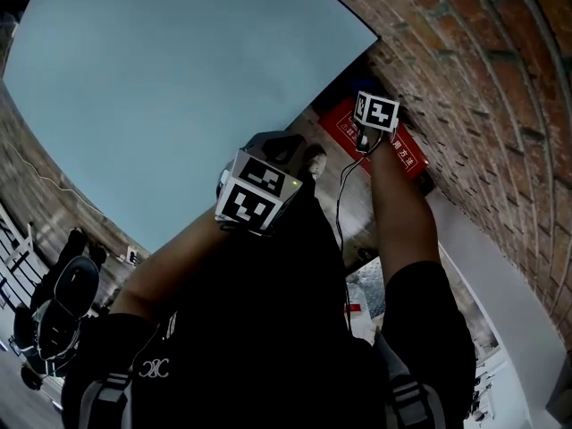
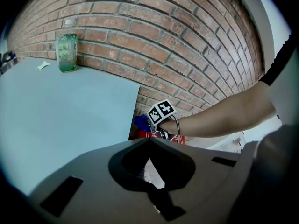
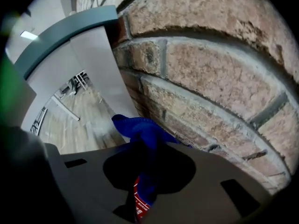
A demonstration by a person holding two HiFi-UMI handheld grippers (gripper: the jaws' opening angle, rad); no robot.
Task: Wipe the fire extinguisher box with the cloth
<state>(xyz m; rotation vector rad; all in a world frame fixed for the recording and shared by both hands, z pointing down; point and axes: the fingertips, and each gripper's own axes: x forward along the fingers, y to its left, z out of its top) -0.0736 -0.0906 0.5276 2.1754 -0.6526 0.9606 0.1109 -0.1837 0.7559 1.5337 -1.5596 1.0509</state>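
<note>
The red fire extinguisher box point(image 1: 393, 150) stands against the foot of the brick wall point(image 1: 483, 88). My right gripper point(image 1: 365, 138) is down on its top, close to the wall, and is shut on a blue cloth point(image 3: 140, 130). The cloth bunches out past the jaws, and a strip of the red box point(image 3: 139, 203) shows under it. In the left gripper view the blue cloth point(image 2: 140, 121) pokes out beside the right gripper's marker cube point(image 2: 161, 112), above the red box point(image 2: 150, 134). My left gripper point(image 1: 304, 159) hangs in the air nearer me, its jaws together and holding nothing.
A pale blue tabletop point(image 1: 179, 88) lies left of the box, its edge ending by the wall. A green drink bottle point(image 2: 67, 52) stands on it against the bricks, with a paper scrap point(image 2: 43, 65) beside it. A white pillar point(image 3: 100, 73) rises past the box.
</note>
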